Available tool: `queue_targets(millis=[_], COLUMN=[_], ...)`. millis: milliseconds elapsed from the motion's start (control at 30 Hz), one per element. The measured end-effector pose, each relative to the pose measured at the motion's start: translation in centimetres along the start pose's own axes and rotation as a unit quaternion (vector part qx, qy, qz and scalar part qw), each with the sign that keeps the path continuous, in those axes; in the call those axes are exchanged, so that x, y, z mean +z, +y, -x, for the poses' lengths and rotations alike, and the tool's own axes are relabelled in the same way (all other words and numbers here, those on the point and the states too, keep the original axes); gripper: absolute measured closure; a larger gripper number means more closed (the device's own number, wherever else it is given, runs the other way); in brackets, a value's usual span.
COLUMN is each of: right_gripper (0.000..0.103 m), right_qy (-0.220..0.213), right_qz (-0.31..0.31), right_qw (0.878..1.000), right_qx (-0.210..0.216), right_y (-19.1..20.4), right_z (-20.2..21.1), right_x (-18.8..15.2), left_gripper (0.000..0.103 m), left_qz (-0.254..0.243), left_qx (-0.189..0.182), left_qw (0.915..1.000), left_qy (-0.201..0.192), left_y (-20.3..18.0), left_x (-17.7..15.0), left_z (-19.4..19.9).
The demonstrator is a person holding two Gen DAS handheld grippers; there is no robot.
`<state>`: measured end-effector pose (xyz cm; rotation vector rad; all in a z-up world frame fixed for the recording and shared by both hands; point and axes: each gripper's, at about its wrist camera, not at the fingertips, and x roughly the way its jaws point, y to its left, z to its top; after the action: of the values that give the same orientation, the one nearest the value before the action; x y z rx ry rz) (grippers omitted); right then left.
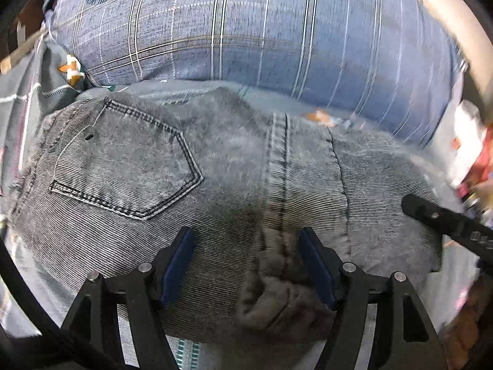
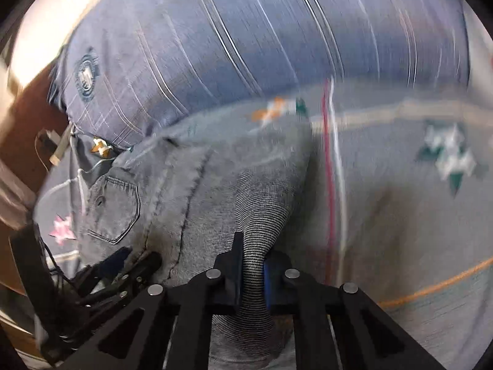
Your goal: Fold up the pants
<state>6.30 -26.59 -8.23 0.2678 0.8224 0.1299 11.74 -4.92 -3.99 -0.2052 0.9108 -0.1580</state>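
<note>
Grey washed denim pants (image 1: 172, 166) lie on a bed, back pocket (image 1: 123, 166) up, seat seam running toward me. My left gripper (image 1: 248, 246) is open, its blue pads either side of a bunched fold of denim at the crotch. My right gripper (image 2: 251, 265) is shut on a pulled-up ridge of the pants (image 2: 215, 191). The right gripper's finger shows at the right of the left wrist view (image 1: 443, 219); the left gripper shows at the lower left of the right wrist view (image 2: 129, 265).
A blue plaid pillow (image 1: 246, 30) lies just behind the pants. The grey patterned bedsheet (image 2: 400, 200) spreads to the right. A brown wooden headboard (image 2: 27, 129) is at the far left.
</note>
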Motion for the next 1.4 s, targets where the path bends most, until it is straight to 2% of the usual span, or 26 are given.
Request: queue_targets(millis=[67, 100, 133, 267, 300, 400, 433, 533, 633, 700, 733, 767, 800, 867, 967, 1000, 1033, 1133, 1200, 1233, 1400], right_gripper=[0.094, 0.094, 0.094, 0.094, 0.094, 0.092, 0.087, 0.079, 0.078, 0.073, 0.054, 0.030, 0.029, 0.029, 0.029, 0.029, 0.029, 0.029, 0.029, 0.029, 0.029], right_qy=[-0.015, -0.016, -0.017, -0.034, -0.027, 0.003, 0.026, 0.029, 0.016, 0.000, -0.009, -0.008, -0.007, -0.013, -0.054, -0.057, -0.052, -0.034, -0.021, -0.018, 0.028], right_qz=[-0.007, -0.019, -0.025, -0.020, -0.017, -0.042, -0.039, -0.018, -0.040, -0.048, -0.043, -0.032, -0.023, -0.023, -0.033, -0.023, -0.009, 0.022, 0.046, 0.047, 0.049], right_qw=[1.000, 1.000, 1.000, 0.996, 0.995, 0.994, 0.993, 0.991, 0.993, 0.993, 0.995, 0.996, 0.997, 0.998, 0.998, 0.997, 0.997, 0.996, 0.991, 0.990, 0.986], right_qx=[-0.010, -0.007, -0.008, -0.077, -0.093, -0.102, -0.108, -0.132, -0.114, -0.104, -0.095, -0.086, -0.078, -0.059, 0.012, 0.040, 0.061, 0.085, 0.125, 0.132, 0.158], right_y=[-0.8, -1.7, -2.0, -3.1, -3.3, -4.3, -4.4, -3.4, -3.8, -3.8, -4.1, -3.7, -3.3, -2.0, 0.8, 2.1, 3.7, 7.9, 11.2, 12.2, 15.8], right_z=[0.9, 1.1, 1.1, 0.9, 0.3, -2.1, -3.3, -3.1, -1.4, 0.3, 1.8, 2.4, 2.9, 4.3, 6.5, 6.8, 6.9, 6.1, 4.8, 4.6, -1.1], right_x=[0.6, 0.9, 1.3, 2.2, 2.3, 1.8, 1.6, 1.4, 0.7, 0.2, -0.2, -0.7, -1.2, -2.2, -3.2, -3.3, -3.2, -2.8, -2.2, -2.6, -1.9], left_gripper=[0.032, 0.032, 0.032, 0.032, 0.032, 0.032, 0.032, 0.032, 0.032, 0.032, 0.031, 0.030, 0.030, 0.030, 0.030, 0.030, 0.030, 0.030, 0.032, 0.032, 0.032], left_qz=[0.016, 0.020, 0.027, 0.031, 0.035, 0.046, 0.053, 0.067, 0.119, 0.155, 0.171, 0.179, 0.196, 0.239, 0.269, 0.281, 0.304, 0.339, 0.355, 0.362, 0.354], left_qx=[-0.040, -0.047, -0.050, -0.045, -0.043, -0.040, -0.045, -0.051, -0.061, -0.066, -0.065, -0.059, -0.053, -0.035, -0.003, -0.006, -0.017, -0.050, -0.045, -0.046, -0.027], left_qw=[0.9990, 0.9987, 0.9983, 0.9984, 0.9984, 0.9981, 0.9975, 0.9964, 0.9910, 0.9857, 0.9831, 0.9820, 0.9791, 0.9704, 0.9631, 0.9597, 0.9525, 0.9392, 0.9334, 0.9306, 0.9346], left_qy=[-0.008, -0.009, -0.012, -0.011, -0.009, 0.010, 0.014, 0.008, 0.000, -0.005, -0.008, -0.006, 0.001, -0.011, -0.007, -0.006, -0.002, 0.015, 0.021, 0.021, 0.021], left_y=[0.5, 0.5, 0.7, 1.1, 1.4, 2.0, 2.3, 3.1, 5.6, 7.5, 8.7, 9.8, 11.2, 13.9, 16.8, 17.5, 18.5, 20.2, 21.0, 21.3, 21.1], left_x=[0.5, 0.5, 0.6, 1.0, 1.2, 1.3, 1.4, 1.9, 2.1, 1.8, 1.4, 0.9, 0.2, -1.4, -2.5, -2.7, -2.9, -2.9, -3.0, -3.0, -2.2], left_z=[0.7, 1.0, 1.3, 1.3, 1.0, 0.4, 0.2, 0.7, 2.2, 3.3, 4.0, 4.6, 5.1, 6.1, 6.5, 6.4, 6.2, 4.9, 4.1, 3.8, 3.4])
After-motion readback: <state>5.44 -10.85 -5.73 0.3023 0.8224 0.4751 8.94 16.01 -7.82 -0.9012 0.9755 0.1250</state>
